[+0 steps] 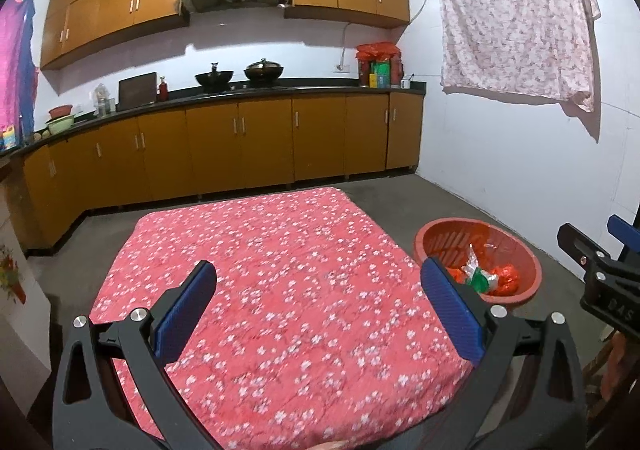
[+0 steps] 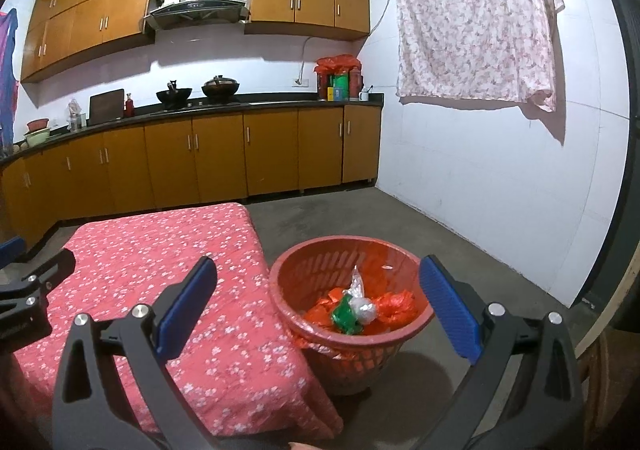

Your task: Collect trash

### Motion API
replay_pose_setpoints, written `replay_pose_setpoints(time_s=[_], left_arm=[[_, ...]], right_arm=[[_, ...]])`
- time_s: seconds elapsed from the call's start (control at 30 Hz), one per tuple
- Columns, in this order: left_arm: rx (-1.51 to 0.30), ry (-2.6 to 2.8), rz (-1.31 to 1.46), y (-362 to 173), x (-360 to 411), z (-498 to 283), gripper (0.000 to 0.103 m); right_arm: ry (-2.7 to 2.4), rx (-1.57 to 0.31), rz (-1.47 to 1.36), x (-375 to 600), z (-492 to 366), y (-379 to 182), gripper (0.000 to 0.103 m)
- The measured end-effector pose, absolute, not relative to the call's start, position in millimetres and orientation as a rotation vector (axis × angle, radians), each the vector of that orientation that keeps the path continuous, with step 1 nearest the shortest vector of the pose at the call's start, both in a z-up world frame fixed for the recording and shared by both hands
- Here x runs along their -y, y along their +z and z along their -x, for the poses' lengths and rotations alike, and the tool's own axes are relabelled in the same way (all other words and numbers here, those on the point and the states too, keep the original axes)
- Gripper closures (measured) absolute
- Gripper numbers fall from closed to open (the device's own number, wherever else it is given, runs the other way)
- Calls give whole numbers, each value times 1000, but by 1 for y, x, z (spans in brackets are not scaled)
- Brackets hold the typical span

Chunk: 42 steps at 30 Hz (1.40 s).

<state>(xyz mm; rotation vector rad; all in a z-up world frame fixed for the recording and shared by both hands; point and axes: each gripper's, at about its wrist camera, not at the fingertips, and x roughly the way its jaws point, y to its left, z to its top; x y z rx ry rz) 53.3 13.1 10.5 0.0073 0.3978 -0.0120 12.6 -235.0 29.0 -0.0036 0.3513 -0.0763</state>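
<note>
Both the left gripper (image 1: 318,314), held over a red flowered tablecloth (image 1: 280,282), and the right gripper (image 2: 318,310), held above a red basket (image 2: 304,314) on the floor, are spread wide and empty, while the trash (image 2: 360,308) lies inside that basket.

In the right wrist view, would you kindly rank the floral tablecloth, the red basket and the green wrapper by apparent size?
1. Floral tablecloth, by far the largest.
2. Red basket.
3. Green wrapper, lying inside the basket among other trash.
The gaps look too big for nearness to reverse.
</note>
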Motion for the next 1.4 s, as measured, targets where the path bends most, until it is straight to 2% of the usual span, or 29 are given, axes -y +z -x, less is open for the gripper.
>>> replay_pose_setpoints(time_s=[0.53,1.4], left_arm=[[-393,6,-1,4,-30,-23,2],[-393,-10,16,7,-29,-18,2]], right_arm=[[-88,-309,60,210,32,28,4],[-102,-328,28,215,43,21,4]])
